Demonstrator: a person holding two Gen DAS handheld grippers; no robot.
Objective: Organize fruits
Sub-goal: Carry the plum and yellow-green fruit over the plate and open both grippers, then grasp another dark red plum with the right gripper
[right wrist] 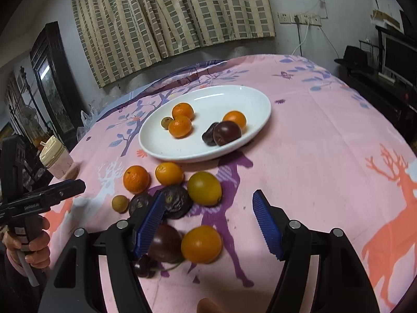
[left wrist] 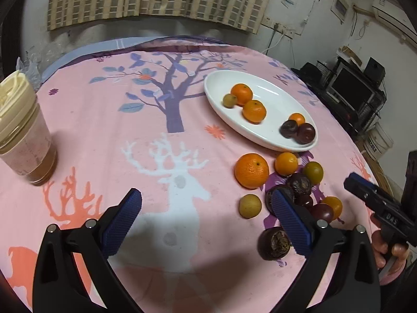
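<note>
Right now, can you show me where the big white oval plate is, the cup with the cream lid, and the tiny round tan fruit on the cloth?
White oval plate (right wrist: 250, 99): right wrist view, bare inside.
Cream-lidded cup (left wrist: 26, 154): left wrist view, side wall.
Small tan fruit (left wrist: 250, 206): left wrist view, its middle.

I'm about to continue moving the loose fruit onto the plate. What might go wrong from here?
1. The loose fruits lie tightly clustered; the right hand-held gripper closing on one may nudge neighbours, which could roll.
2. The white plate already holds fruit near its front rim; another dropped there might knock the dark fruit out.
</note>
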